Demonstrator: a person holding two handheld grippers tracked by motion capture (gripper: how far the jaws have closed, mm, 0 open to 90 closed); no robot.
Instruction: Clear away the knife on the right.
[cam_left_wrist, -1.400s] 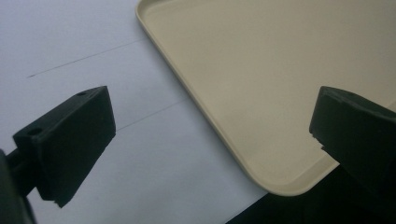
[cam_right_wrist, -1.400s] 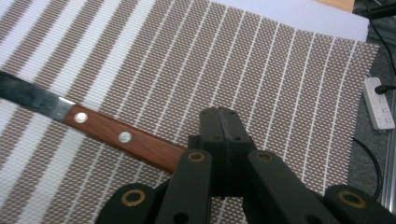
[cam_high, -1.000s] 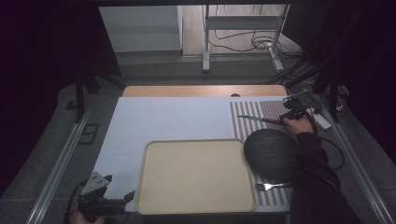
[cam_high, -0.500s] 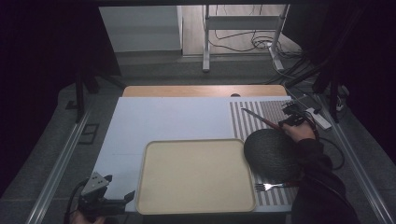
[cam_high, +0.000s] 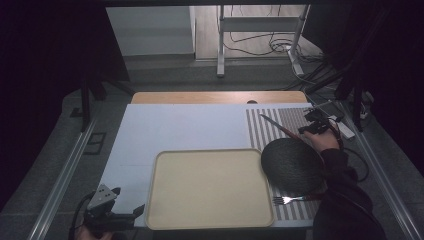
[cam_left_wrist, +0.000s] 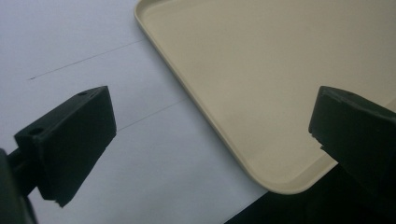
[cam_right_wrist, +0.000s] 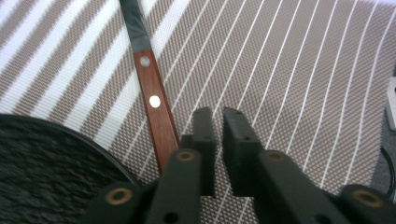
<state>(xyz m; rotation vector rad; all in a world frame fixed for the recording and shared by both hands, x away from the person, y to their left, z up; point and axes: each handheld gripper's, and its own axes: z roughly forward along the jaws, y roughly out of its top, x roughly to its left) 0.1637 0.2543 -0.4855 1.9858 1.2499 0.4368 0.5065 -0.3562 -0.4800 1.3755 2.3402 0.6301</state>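
One knife (cam_right_wrist: 152, 98) just beside hand-held gripper (cam_right_wrist: 218, 122)

A knife (cam_right_wrist: 156, 112) with a reddish-brown wooden handle, silver rivets and a dark blade lies on a placemat (cam_right_wrist: 289, 70) woven in brown with white stripes. Beside it sits a round black textured plate (cam_high: 292, 166). A plain cream tray (cam_high: 210, 187) rests on a pale white table cover (cam_high: 175, 127), and both grippers have black jaws.

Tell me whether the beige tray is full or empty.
Empty. In the high view the tray shows only its bare beige floor, and the left gripper view shows the same near its corner. The fork lies outside it, on the striped mat.
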